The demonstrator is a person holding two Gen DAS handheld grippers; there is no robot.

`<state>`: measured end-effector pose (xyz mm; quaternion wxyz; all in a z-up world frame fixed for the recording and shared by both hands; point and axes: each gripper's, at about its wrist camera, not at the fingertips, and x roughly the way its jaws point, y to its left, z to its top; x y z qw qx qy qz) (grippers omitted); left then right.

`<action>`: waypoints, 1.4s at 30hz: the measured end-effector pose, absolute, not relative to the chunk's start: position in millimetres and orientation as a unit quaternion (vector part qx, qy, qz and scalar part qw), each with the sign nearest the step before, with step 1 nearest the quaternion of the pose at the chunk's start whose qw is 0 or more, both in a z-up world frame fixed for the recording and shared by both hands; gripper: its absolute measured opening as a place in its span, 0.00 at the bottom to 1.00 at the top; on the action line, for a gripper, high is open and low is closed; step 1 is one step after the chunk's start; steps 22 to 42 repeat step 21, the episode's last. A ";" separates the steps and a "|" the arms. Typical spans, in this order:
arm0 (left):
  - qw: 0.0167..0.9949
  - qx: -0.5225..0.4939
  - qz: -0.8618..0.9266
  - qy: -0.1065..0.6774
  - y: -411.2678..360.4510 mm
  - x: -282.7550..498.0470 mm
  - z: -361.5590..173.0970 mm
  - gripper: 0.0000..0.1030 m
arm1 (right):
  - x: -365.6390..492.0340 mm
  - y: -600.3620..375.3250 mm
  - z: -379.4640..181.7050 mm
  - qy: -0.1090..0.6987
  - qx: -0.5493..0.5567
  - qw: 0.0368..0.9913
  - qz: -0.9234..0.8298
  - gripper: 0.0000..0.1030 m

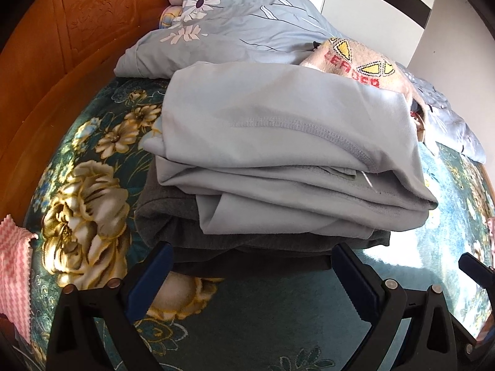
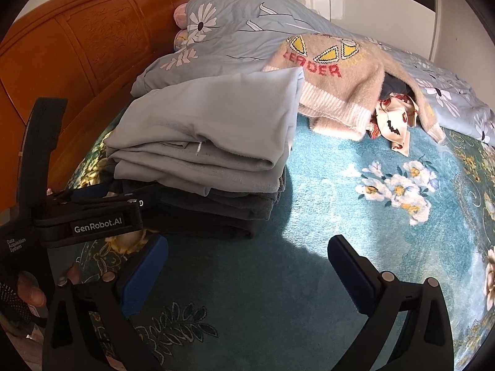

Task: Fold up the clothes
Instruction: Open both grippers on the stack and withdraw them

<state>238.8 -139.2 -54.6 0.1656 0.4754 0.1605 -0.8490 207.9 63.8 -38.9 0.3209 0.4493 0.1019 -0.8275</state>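
1. The left gripper (image 1: 250, 266) has its jaws spread wide, holding nothing, their tips at the near edge of the dark grey garment (image 1: 185, 235) at the bottom of the folded stack.
2. The right gripper (image 2: 247, 262) is likewise released and empty, hovering over the bare teal floral blanket (image 2: 340, 170), near and slightly right of the stack.
3. The folded light blue garment (image 2: 210, 130) tops that stack, its long axis running left to right.
4. The next piece, I judge, is the unfolded beige "LEADER" sweater (image 2: 334, 92), lying far and right against the grey-blue floral duvet (image 2: 241, 21); the right gripper is nearer to it.
5. A patterned cloth (image 2: 393, 126) peeks from under the sweater.
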 end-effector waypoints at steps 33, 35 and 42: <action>0.181 0.506 -0.827 0.164 -138.6 236.0 -78.6 1.00 | 204.2 68.5 -48.6 0.109 0.462 0.323 -0.819 1.00; 0.181 0.506 -0.827 0.164 -138.6 236.0 -78.6 1.00 | 204.2 68.5 -48.6 0.109 0.462 0.323 -0.819 1.00; 0.181 0.506 -0.827 0.164 -138.6 236.0 -78.6 1.00 | 204.2 68.5 -48.6 0.109 0.462 0.323 -0.819 1.00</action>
